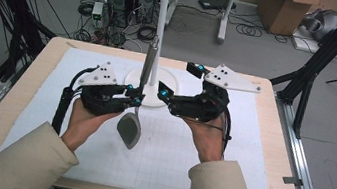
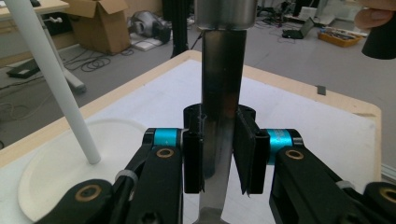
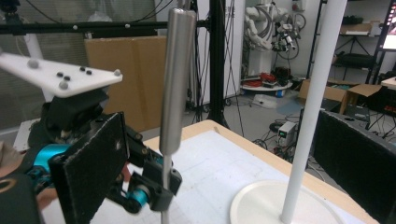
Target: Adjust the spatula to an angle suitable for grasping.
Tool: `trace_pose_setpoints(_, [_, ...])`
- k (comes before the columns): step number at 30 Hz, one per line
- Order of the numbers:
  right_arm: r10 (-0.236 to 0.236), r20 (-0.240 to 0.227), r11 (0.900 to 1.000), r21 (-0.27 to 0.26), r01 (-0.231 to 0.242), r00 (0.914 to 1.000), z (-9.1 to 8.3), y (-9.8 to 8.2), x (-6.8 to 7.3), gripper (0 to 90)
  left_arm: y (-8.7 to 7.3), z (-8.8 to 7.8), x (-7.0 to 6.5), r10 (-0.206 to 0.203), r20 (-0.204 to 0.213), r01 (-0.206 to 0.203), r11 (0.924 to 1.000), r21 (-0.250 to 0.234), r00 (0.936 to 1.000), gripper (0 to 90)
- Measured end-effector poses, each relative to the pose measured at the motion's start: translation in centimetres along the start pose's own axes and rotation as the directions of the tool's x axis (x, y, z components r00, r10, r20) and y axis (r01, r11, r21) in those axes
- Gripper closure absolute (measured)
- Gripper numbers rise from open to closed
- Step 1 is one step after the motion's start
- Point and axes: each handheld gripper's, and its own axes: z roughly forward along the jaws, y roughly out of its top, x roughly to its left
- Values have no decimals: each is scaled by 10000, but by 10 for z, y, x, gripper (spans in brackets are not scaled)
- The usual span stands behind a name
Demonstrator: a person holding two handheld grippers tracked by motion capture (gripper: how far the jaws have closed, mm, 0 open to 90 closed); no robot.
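The left gripper (image 1: 136, 101) is clamped on the neck of a ladle (image 1: 129, 129) held upright over the mat (image 1: 249, 152) beside the stand (image 1: 159, 32), while the right gripper (image 1: 178, 83) stands open nearby, so I judge hanging it comes next, needing a lift toward the stand's top.

No text, label, brand, number or sign can be read on anything in these three views.
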Motion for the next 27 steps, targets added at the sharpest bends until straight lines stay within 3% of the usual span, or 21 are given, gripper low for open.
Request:
trace_pose_setpoints(9, [128, 215, 9996, -258, -122, 9997, 11, 9, 8, 55, -2, 7, -11, -201, -965, 159, 9989, -441, 9951, 744])
trace_pose_setpoints(17, [239, 260, 9993, -290, -231, 9994, 18, 15, 12, 76, -3, 13, -20, -246, -1215, 177, 9982, -571, 9923, 744])
trace_pose_setpoints(19, [179, 118, 9992, -359, -175, 9998, 19, 17, 13, 173, -3, 14, -21, -244, -1220, 179, 9984, -539, 9922, 744])
trace_pose_setpoints(22, [311, 151, 9985, -447, -304, 9994, 20, 19, 14, 187, -4, 15, -22, -269, -1204, 199, 9981, -587, 9924, 744])
trace_pose_setpoints(27, [262, 101, 9983, -522, -257, 9996, 20, 21, 14, 334, -6, 16, -24, -240, -1374, 153, 9978, -644, 9902, 744])
